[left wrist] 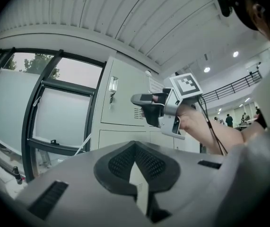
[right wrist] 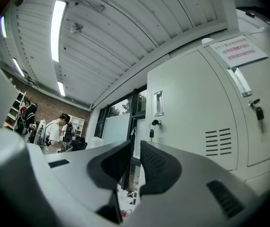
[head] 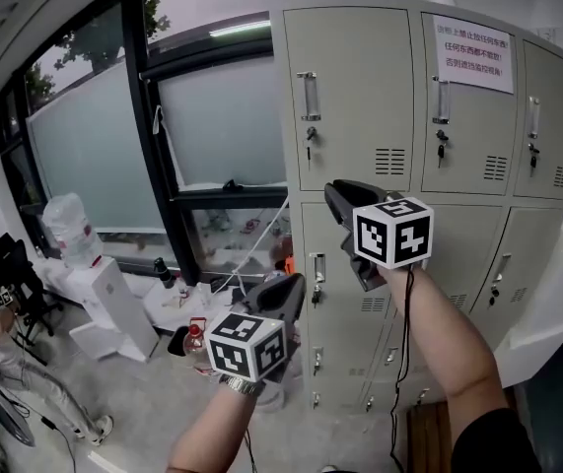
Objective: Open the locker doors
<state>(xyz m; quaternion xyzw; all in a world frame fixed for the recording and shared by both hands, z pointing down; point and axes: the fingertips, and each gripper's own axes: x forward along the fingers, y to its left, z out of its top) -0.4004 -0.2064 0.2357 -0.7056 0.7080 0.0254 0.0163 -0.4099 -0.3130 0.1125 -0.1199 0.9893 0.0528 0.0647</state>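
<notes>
Only in the head view: both grippers at once before the lockers [head: 360, 57], every door shut. Left gripper [head: 297, 284] low by the lower row, right gripper [head: 334, 191] higher, about level with the seam between upper and lower doors. There alone too: a water bottle [head: 68, 229] on its white stand below the window [head: 212, 116].

Only in the left gripper view: the right gripper side-on, held in a hand [left wrist: 191, 119], with a bright hall and a railing behind. Own pads pressed together at the tips, nothing between.

Only in the right gripper view: ceiling lights [right wrist: 57, 27] and a person [right wrist: 54, 132] in a white top at far left. Pads a narrow slit apart, nothing gripped, facing the upper left door [right wrist: 191, 112] with its handle [right wrist: 158, 103] and hanging key [right wrist: 151, 134].

Writing: a white notice [head: 472, 53] on the middle upper door, red Chinese characters, too small to read with certainty.
</notes>
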